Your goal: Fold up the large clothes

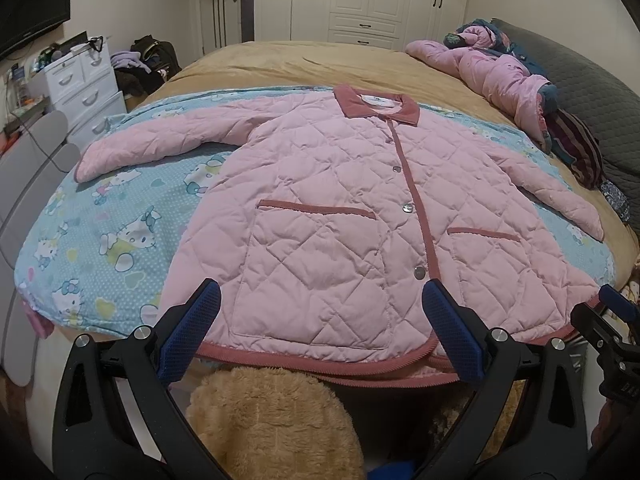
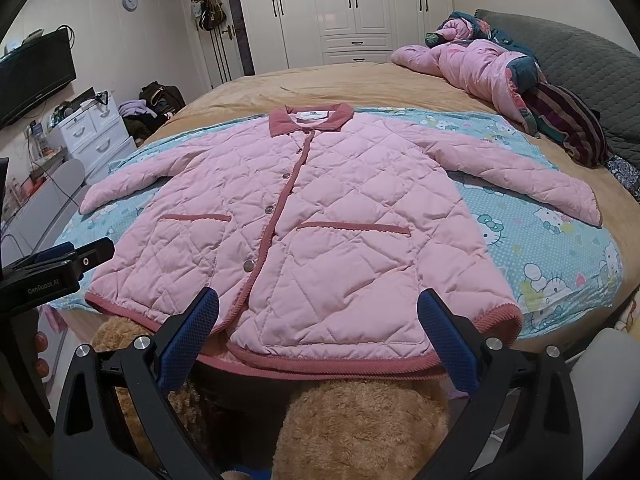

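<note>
Jacket (image 1: 332, 208) count is one: a pink quilted garment with a darker rose collar (image 1: 378, 106), lying face up and spread flat on a blue cartoon-print sheet (image 1: 120, 232) over the tan bedspread (image 1: 320, 64), both sleeves stretched outward and its hem at the near edge of the bed. Two trimmed pockets show on its front, and four snap buttons can be counted along the placket in the left wrist view. Two grippers are present. The left gripper (image 1: 320, 320) hovers just before the hem with its blue-padded fingers spread wide, nothing between them; the right gripper (image 2: 318, 320) sits the same way, fingers wide apart and empty, just short of the hem. One heap of crumpled bedding (image 1: 504, 76) lies at the far right of the bed beside a grey headboard (image 1: 592, 92). Only the right wrist view shows a round wall clock (image 2: 130, 1) and fingertips of the person's hand (image 2: 40, 344) around the other tool's handle at the left edge. Only the left wrist view shows the right gripper from the side, at the frame's right edge near the hem corner.
</note>
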